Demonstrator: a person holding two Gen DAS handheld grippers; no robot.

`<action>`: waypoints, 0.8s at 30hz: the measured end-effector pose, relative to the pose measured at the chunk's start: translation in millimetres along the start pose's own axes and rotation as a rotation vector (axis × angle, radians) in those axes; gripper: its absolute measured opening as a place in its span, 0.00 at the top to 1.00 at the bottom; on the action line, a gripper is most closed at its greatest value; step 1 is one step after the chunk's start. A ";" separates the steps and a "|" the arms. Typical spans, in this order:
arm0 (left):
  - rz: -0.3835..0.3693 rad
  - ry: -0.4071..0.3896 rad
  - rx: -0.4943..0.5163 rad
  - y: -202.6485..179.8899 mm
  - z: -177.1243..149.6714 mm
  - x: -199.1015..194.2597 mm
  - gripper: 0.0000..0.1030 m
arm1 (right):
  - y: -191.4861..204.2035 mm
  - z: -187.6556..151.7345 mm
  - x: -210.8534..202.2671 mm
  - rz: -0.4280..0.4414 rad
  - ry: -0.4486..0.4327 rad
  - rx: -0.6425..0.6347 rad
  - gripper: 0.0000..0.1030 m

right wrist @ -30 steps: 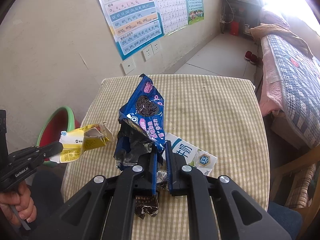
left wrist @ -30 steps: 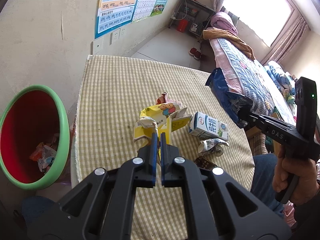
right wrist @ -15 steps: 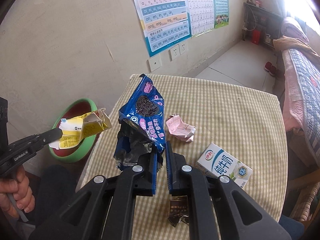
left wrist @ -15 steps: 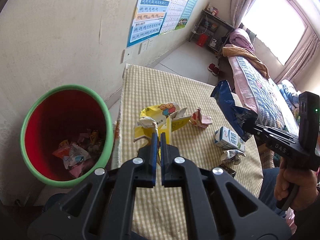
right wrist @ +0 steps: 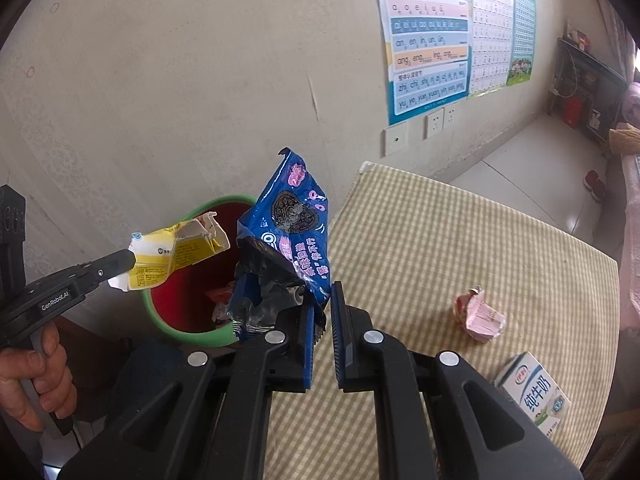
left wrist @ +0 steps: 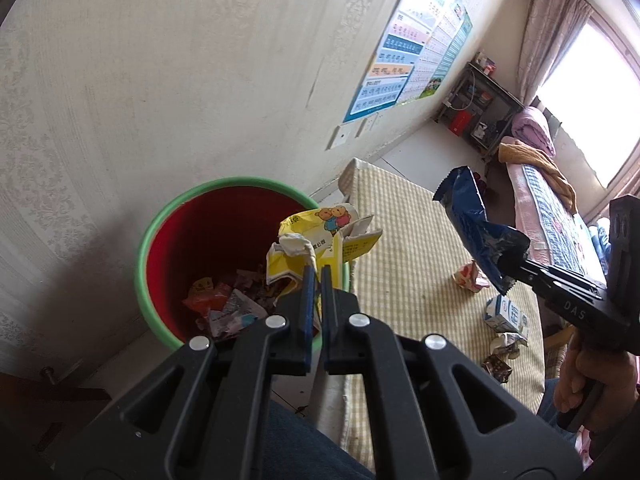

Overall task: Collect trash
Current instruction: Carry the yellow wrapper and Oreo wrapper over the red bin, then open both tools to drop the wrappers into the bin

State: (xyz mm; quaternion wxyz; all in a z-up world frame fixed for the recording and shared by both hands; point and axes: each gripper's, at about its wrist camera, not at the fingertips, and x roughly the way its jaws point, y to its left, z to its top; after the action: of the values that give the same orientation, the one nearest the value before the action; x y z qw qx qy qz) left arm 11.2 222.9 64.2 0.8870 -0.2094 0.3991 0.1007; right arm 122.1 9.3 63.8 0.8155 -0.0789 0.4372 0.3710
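Trash fills the bottom of the red bin with the green rim, which stands on the floor against the wall beside the bench. Only the left wrist view looks down into it, onto a heap of crumpled wrappers; the right wrist view shows just its near wall, half hidden. The left tongs are clenched on a torn yellow carton, held above the bin's opening near its rim. That view shows 2 cartoon bears on the carton; the right wrist view shows the other face, with small print too fine to read. The right tongs are clenched on a crumpled blue cookie wrapper, raised over the bench's edge next to the bin. The sandwich-cookie picture and Chinese lettering on the wrapper show only from the right wrist; from the left wrist it is a plain blue back.

On the checked bench cloth lie a crumpled pink wrapper and a white milk carton printed with "纯牛奶". The left wrist view adds 2 more scraps near the carton: a crushed white one and a dark brown one.

Lettering reads "GenRobot.AI" on the left tool's arm and "DAS" on the right one. A wall poster lists pinyin: "an en in un", "ang eng", "zhi chi shi ri".
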 end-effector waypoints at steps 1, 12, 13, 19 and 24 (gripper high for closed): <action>0.008 -0.004 -0.009 6.4 0.8 -2.4 0.98 | 6.9 1.9 3.7 0.009 0.003 -0.010 0.92; 0.061 -0.022 -0.068 51.7 2.3 -12.0 0.98 | 75.4 17.7 48.8 0.082 0.052 -0.120 0.91; 0.062 -0.022 -0.074 53.7 2.4 -11.0 0.98 | 79.4 19.3 52.3 0.086 0.055 -0.128 0.91; 0.068 -0.022 -0.095 64.7 5.0 -7.2 0.98 | 95.0 26.7 71.3 0.096 0.076 -0.165 0.92; 0.078 -0.029 -0.102 70.9 9.5 -5.9 0.98 | 97.7 33.1 80.1 0.097 0.076 -0.162 0.89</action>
State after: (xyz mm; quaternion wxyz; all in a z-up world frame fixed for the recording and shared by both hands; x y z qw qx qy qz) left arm -10.9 290.4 53.6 0.8762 -0.2370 0.3885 0.1584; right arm 105.4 136.9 41.1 0.7703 -0.1374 0.4398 0.4409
